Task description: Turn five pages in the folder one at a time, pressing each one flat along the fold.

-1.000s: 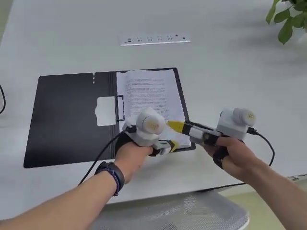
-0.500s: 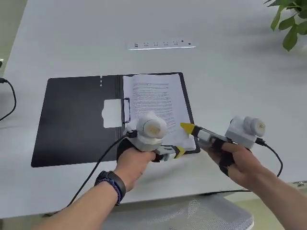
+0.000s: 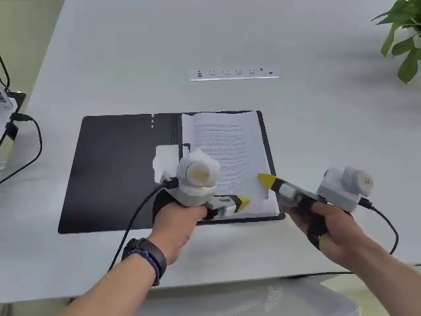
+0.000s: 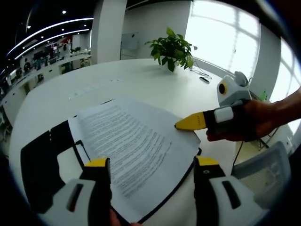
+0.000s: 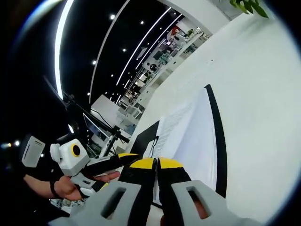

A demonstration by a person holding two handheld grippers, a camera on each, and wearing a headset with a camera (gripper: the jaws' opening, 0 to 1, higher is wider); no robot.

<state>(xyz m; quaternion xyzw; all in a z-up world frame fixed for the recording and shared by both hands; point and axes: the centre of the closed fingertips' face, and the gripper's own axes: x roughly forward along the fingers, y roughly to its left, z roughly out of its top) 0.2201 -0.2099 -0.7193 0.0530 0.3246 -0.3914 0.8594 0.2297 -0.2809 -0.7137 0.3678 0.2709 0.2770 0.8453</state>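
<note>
The folder (image 3: 118,172) lies open on the desk (image 3: 131,59) in the middle of the head view, its black cover to the left and the stack of printed sheets to the right of the fold (image 3: 179,141). The top page (image 3: 227,148) lies flat, with no sheet lifted. The left gripper (image 4: 150,162) is low in the centre of the head view. Its own view shows the fingers spread apart and holding nothing, poised over the near end of the page. The right gripper (image 5: 156,164) comes in from the lower right with its fingers pressed together and nothing seen between them. In the left gripper view its yellow tip points at the page's right edge, though whether it touches the paper cannot be told. This looks like the start of a page turn, with the closed tip about to work under the outer edge of the top sheet. The next move probably calls for separating just that one sheet, lifting it leftward across the fold, and then running a gripper down the fold to flatten it. A power strip (image 3: 233,74) lies at the upper centre of the head view and a plant (image 3: 402,33) at the upper right.
</note>
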